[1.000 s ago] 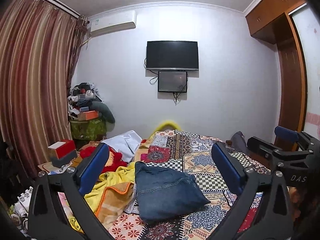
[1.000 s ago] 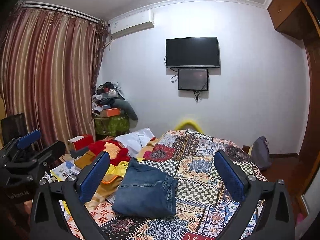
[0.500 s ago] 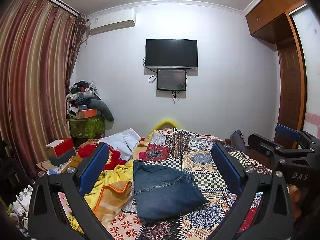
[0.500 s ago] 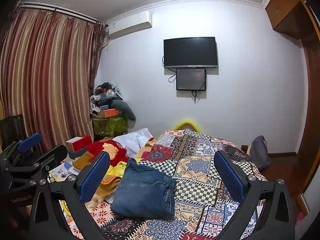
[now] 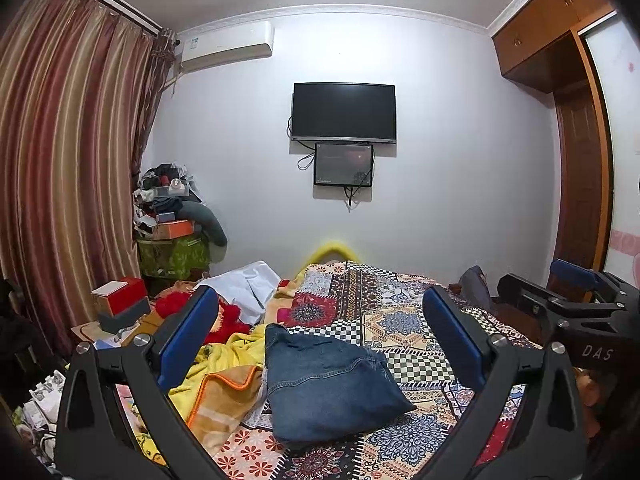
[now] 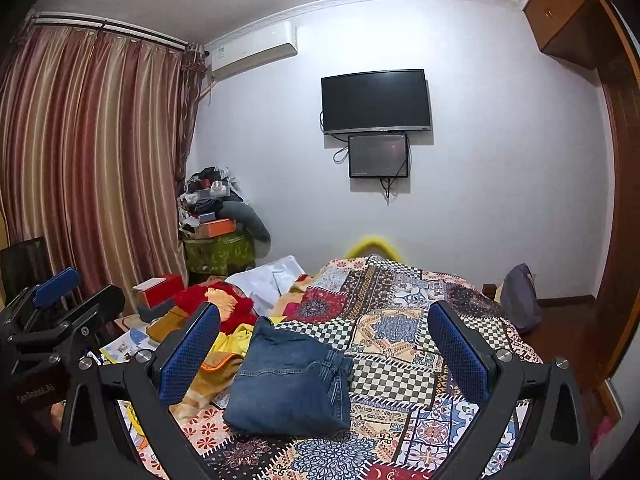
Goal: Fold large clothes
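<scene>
Two grippers in play here and neither has hold of anything. Left gripper (image 5: pixel 320 336) has its blue-padded fingers (image 5: pixel 188 336) spread wide, filling the lower corners of its own view, and between them, lower centre of the frame, sits the folded jeans (image 5: pixel 328 388) on the patchwork bedspread (image 5: pixel 400 320). Right gripper (image 6: pixel 324 344) is gaping just the same, empty, and in its view the jeans (image 6: pixel 292 384) land a bit left of centre in the lower half. The denim is in a neat squarish bundle, lying flat. Just beside it on the left of the frame there's a crumpled yellow and orange blanket (image 5: pixel 224 388), touching the jeans' edge, with red fluffy stuff (image 6: pixel 224 300) behind that. Upper centre, a dark TV (image 5: pixel 344 112) hangs on the wall. Striped curtains (image 6: pixel 92 160) cover the left side.
</scene>
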The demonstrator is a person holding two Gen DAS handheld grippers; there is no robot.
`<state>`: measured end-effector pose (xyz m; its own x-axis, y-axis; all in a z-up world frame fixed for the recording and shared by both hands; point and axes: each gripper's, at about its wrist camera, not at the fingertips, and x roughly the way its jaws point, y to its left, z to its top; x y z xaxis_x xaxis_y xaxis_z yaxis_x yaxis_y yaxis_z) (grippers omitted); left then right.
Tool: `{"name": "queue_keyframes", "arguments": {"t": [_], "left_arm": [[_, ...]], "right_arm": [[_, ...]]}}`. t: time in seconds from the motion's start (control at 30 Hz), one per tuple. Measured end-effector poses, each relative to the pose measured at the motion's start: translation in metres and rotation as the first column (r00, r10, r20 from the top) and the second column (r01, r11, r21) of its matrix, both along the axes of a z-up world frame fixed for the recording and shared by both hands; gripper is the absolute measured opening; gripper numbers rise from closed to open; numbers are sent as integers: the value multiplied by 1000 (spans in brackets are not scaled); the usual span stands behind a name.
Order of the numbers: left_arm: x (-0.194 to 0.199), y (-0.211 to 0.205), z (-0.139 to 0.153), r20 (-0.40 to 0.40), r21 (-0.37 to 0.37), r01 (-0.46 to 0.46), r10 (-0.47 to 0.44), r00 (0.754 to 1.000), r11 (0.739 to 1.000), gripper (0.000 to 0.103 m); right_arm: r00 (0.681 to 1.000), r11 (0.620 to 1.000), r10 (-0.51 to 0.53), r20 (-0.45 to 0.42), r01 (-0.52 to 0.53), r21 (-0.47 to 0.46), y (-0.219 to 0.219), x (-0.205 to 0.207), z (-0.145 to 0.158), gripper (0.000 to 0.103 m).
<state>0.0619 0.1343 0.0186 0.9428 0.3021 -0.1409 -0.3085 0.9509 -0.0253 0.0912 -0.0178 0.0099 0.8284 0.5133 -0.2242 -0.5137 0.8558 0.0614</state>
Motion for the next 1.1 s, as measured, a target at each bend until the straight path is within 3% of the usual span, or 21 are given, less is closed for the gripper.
{"name": "queue_keyframes", "arguments": {"t": [1.1], "left_arm": [[6,-15,4,-10,-45,10,-10,1000,999,103]], "right_arm": [[1000,1000,9,-7,-9,1,1,0,-2,103]]}}
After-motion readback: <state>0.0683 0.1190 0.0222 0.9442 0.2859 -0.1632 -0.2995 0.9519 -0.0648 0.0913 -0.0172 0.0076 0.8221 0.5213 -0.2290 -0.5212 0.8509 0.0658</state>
